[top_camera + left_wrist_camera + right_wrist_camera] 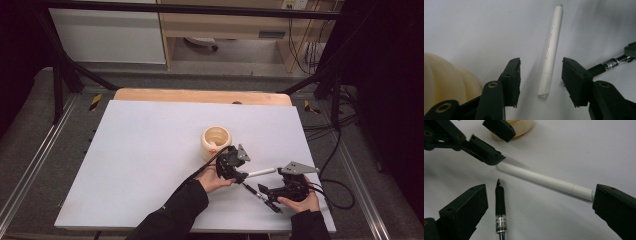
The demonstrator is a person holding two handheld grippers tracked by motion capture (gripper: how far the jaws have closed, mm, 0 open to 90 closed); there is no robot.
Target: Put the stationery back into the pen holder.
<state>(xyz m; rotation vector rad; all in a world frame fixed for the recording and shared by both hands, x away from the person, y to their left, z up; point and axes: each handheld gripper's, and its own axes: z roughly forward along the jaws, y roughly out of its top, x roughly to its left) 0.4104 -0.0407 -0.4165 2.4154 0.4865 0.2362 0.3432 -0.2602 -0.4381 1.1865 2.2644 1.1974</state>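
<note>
Near the table's (150,150) front right corner lies the white pen (550,47), its near end between the left gripper's (541,78) parted jaws, untouched. Beside it lies a black pen (500,207), between the right gripper's (541,207) wide-apart jaws. A cream pot (216,140) stands just behind.

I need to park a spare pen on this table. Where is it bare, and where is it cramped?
The white table top is bare left of the cream holder and along its far edge. It is crowded at the near right: the left hand-held gripper straddles the white pen, with the black pen alongside.
</note>
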